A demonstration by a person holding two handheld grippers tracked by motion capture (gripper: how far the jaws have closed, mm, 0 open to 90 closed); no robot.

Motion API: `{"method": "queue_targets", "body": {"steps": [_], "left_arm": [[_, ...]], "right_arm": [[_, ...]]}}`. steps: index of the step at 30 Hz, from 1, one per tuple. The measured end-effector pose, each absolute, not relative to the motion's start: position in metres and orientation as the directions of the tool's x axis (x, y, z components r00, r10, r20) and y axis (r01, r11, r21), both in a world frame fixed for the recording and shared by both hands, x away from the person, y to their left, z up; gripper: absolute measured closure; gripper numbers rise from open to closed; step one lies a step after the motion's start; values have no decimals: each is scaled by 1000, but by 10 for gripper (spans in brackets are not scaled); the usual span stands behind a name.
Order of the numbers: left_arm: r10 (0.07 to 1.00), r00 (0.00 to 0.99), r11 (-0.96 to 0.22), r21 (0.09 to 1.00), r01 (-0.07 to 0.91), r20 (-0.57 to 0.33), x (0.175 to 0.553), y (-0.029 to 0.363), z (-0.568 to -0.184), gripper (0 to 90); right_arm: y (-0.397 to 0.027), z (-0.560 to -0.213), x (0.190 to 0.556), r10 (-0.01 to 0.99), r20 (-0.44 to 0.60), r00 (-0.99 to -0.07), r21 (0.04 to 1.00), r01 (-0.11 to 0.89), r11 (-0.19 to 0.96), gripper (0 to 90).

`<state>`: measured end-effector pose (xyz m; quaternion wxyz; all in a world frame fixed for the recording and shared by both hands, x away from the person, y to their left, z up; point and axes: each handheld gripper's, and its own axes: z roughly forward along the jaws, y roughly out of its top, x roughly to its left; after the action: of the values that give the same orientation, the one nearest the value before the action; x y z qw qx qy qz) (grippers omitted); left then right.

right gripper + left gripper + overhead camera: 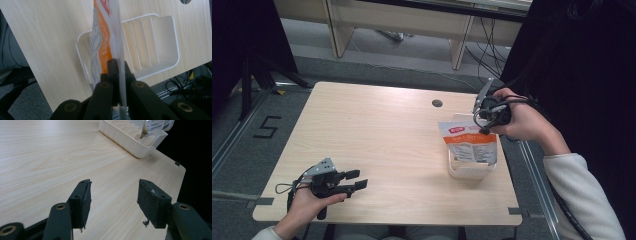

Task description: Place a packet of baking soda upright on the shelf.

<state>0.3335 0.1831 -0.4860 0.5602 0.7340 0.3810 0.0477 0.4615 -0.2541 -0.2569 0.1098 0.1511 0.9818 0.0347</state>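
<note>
Pouch: we have the orange-and-white pouch (469, 142) hanging upright over the white rack (468, 171) at the right side of the table (377, 145), pinched by its top seal so the body dangles straight down.
Why that grip: we reckon holding the flat seal lets the pouch stay thin and vertical, ready to drop between the rack's dividers.
Rack: it sits near the right edge, slotted, its ribs running across; in the right gripper view the pouch (101, 47) lines up edge-on with the near end of the rack (150, 37).
Contact: we can't tell whether the pouch's lower edge is already resting inside a slot or just above it.
Right gripper: the right gripper (484, 112) is clamped tight on the pouch's seal, jaws pressed together with only the film between them (120, 82).
Left gripper: the left gripper (354, 180) waits at the near left corner, jaws wide apart over bare wood, nothing in them (113, 197).
Why it waits: we judge it's parked clear, well apart from the rack, leaving the placing to the right hand.
</note>
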Motion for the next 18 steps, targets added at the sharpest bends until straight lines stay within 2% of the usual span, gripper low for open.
{"method": "queue_targets", "body": {"steps": [18], "left_arm": [[613,705,-82,859,506,-357,333,183,-486,436]], "right_arm": [[-247,-269,468,231,-251,-940,55,225,973,900]]}}
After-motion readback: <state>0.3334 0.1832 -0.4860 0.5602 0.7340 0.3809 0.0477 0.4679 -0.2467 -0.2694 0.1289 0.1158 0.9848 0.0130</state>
